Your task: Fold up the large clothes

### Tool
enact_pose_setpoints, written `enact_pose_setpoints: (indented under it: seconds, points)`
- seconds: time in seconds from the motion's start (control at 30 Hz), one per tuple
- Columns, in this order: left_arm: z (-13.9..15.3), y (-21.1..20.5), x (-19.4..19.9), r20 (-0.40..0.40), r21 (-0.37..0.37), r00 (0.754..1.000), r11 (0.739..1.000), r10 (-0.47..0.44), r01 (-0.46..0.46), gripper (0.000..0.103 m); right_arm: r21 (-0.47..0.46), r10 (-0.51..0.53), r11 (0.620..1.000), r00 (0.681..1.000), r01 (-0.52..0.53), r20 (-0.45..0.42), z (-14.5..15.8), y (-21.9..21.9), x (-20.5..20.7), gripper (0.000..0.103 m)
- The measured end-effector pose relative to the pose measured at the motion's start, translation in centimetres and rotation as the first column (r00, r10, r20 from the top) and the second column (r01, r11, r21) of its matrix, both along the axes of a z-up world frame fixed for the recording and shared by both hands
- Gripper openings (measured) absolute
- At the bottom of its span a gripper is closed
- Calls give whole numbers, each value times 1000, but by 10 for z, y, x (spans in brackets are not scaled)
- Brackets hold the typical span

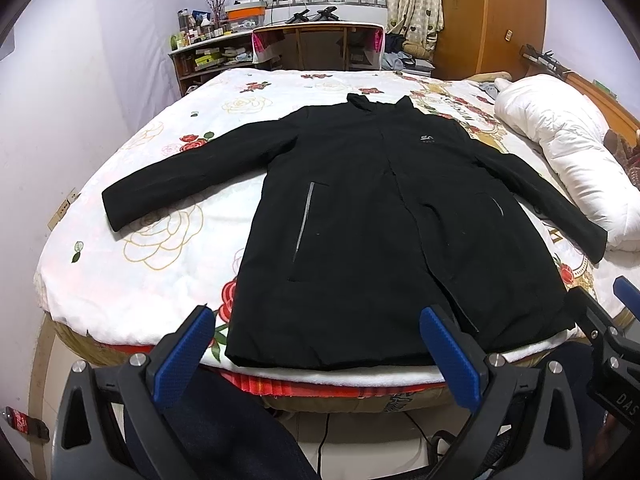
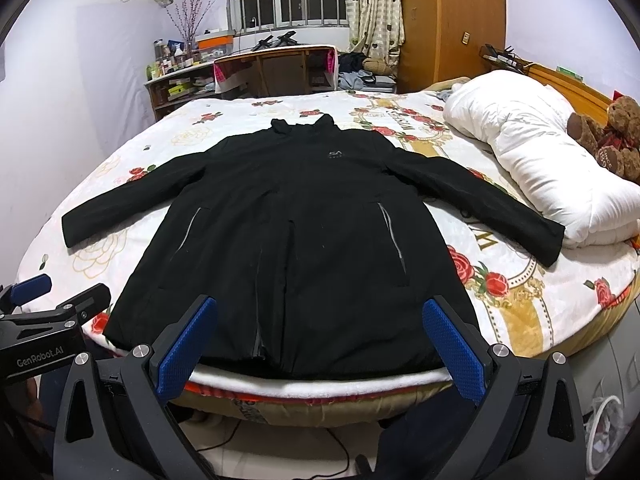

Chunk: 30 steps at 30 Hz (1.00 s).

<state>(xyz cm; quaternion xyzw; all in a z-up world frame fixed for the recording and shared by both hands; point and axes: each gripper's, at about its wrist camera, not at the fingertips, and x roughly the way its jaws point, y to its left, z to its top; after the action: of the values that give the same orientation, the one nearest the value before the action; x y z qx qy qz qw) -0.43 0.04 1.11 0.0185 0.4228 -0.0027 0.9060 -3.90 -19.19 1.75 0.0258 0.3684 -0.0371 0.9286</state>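
Black claws [image 1: 320, 354], blue ribbed pads [image 2: 186, 350]

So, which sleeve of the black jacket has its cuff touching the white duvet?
The sleeve on the teddy-bear side; its cuff meets the duvet. The other sleeve lies on bare sheet.

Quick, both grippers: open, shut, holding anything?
Left gripper: open, empty, short of the black jacket's hem.
Right gripper: open, empty.
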Motion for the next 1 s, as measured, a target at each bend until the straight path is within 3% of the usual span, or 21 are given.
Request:
enact_pose_setpoints:
  seconds: [1.0]
  points:
    - [-2, 5, 2, -16, 1, 1000, 1000, 10, -10, 103, -1, -5, 1000, 1000, 5, -4, 2, -1, 3, 102]
